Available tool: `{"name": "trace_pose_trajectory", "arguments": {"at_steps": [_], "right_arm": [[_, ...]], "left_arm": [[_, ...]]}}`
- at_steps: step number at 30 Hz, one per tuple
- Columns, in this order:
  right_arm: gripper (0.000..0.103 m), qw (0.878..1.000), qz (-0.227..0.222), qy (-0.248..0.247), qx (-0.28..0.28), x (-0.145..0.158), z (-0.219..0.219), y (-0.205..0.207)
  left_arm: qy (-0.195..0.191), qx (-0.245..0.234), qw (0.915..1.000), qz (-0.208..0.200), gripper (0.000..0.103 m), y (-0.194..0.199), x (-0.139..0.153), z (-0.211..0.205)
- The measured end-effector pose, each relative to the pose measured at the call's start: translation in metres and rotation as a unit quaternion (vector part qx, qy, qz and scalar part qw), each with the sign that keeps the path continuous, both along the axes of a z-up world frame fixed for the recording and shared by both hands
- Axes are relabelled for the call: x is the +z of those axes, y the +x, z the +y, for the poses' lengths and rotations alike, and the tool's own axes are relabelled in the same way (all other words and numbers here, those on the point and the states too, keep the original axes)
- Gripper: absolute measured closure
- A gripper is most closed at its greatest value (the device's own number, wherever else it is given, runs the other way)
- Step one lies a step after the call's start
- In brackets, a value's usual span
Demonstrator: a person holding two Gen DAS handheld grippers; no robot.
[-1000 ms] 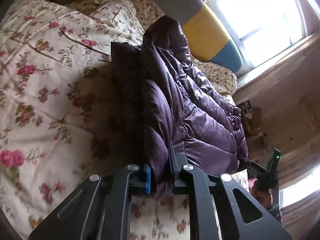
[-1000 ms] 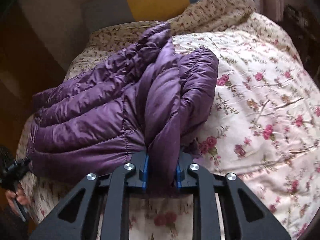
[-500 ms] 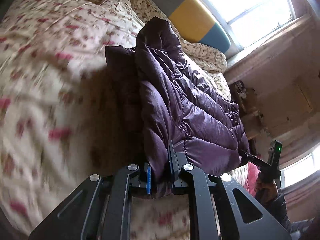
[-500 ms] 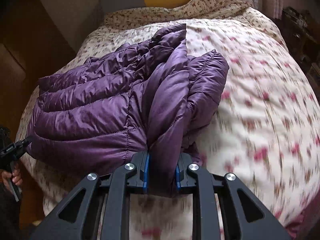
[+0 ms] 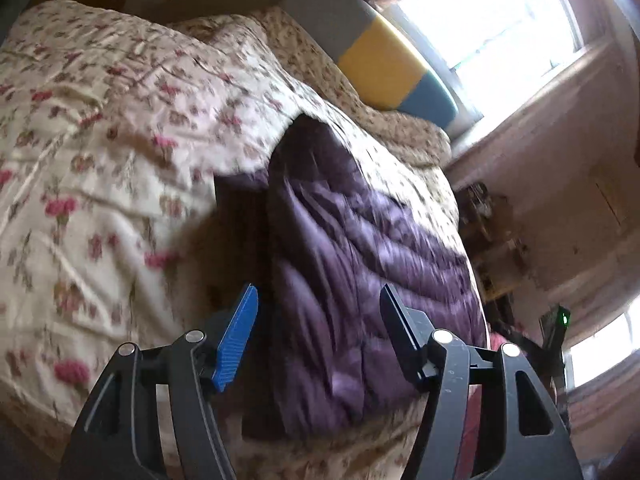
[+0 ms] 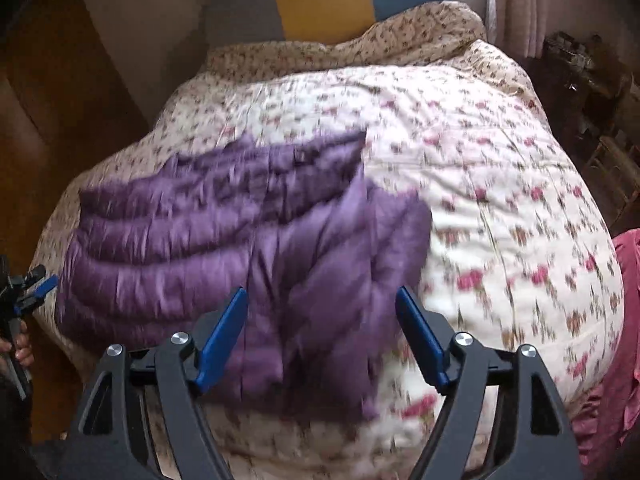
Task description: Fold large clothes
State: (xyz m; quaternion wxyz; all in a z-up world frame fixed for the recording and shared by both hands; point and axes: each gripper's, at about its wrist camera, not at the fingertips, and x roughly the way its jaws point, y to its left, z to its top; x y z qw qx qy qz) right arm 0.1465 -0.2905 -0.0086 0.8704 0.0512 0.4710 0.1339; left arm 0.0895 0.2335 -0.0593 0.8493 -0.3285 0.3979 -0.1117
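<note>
— What couldn't you make out?
— The purple jacket was blurred, its stitching smeared. At the right wrist view's left edge, the left gripper was cut off.
— Anything else?
— Clutter at the left view's right was unreadable.

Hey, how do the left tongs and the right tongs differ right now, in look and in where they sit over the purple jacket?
The left tongs hang over the purple jacket at its end towards the window; the right tongs hang over its folded end beside the bare floral quilt. The left tongs show one blue pad and one dark one; the right tongs show two blue pads. Both are open and hold nothing.
</note>
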Motion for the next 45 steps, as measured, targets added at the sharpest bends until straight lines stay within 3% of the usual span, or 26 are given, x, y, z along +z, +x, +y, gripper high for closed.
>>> {"name": "trace_pose_trajectory", "arguments": {"at_steps": [5,10,11,12,13,15,16,18,24,32,37,45], "right_arm": [[0.026,0.999,0.004,0.011,-0.029,-0.009,0.024,0.058],[0.026,0.998,0.031,0.01,-0.06,-0.03,0.037,0.101],[0.03,0.997,0.036,0.013,-0.062,-0.033,0.038,0.107],[0.048,0.997,0.037,0.015,-0.06,-0.035,0.041,0.11],[0.058,0.998,0.039,0.013,-0.055,-0.037,0.043,0.112],[0.084,0.998,0.031,-0.001,-0.049,-0.036,0.046,0.11],[0.088,0.998,0.022,-0.009,-0.05,-0.035,0.047,0.11],[0.093,0.998,-0.003,-0.021,-0.058,-0.028,0.047,0.106],[0.094,0.992,-0.06,-0.057,-0.09,-0.019,0.053,0.108],[0.093,0.986,-0.051,-0.106,-0.12,-0.056,0.062,0.126],[0.09,0.986,-0.03,-0.107,-0.12,-0.081,0.061,0.135],[0.087,0.983,-0.028,-0.138,-0.116,-0.098,0.07,0.141]], "left_arm": [[-0.006,0.02,0.9998,0.004,0.041,0.043,0.006,0.002],[-0.028,0.04,0.9981,0.039,0.042,0.086,-0.003,0.006],[-0.026,0.048,0.9972,0.052,0.045,0.093,-0.006,0.007],[-0.025,0.05,0.9966,0.061,0.056,0.096,-0.008,0.005],[-0.022,0.048,0.9964,0.066,0.074,0.1,-0.01,0.004],[0.019,0.058,0.9952,0.076,0.091,0.108,-0.008,0.0],[0.025,0.058,0.9952,0.074,0.098,0.109,-0.008,0.0],[0.052,0.066,0.9941,0.069,0.1,0.112,-0.004,-0.002],[0.135,0.084,0.9838,0.082,0.102,0.136,-0.006,-0.018],[0.281,0.078,0.9517,0.097,0.102,0.164,-0.039,-0.051],[0.308,0.076,0.945,0.078,0.102,0.162,-0.055,-0.058],[0.302,0.096,0.9468,0.057,0.102,0.162,-0.067,-0.06]]}}
